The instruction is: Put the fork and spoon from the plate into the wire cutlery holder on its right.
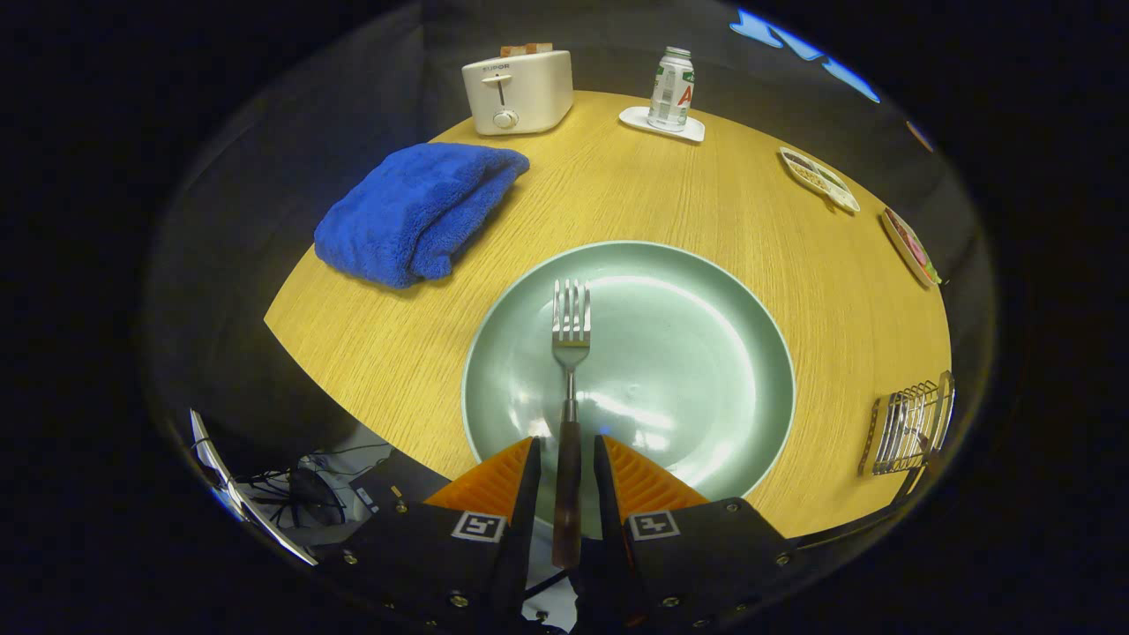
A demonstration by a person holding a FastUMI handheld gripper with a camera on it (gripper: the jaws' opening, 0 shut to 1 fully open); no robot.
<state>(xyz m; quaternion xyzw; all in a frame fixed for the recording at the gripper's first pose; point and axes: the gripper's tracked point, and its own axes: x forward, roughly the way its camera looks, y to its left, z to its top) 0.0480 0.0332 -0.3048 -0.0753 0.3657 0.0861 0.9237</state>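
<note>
The gripper (566,459) has its fingers drawn narrow either side of the fork's (570,388) dark handle, whether pressing it I cannot tell, tines pointing ahead over the green plate (706,353) on the wooden table (670,194), with the wire cutlery holder (908,428) well off to the right.

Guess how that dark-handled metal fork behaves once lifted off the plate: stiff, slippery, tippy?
The dark-handled metal fork is probably rigid; it runs straight from handle to tines. Its handle sits between the gripper fingers with slim gaps showing, so the hold looks unsettled. Gripped that far back, the tines may droop over the pale green round plate; the shiny neck looks slick.
</note>
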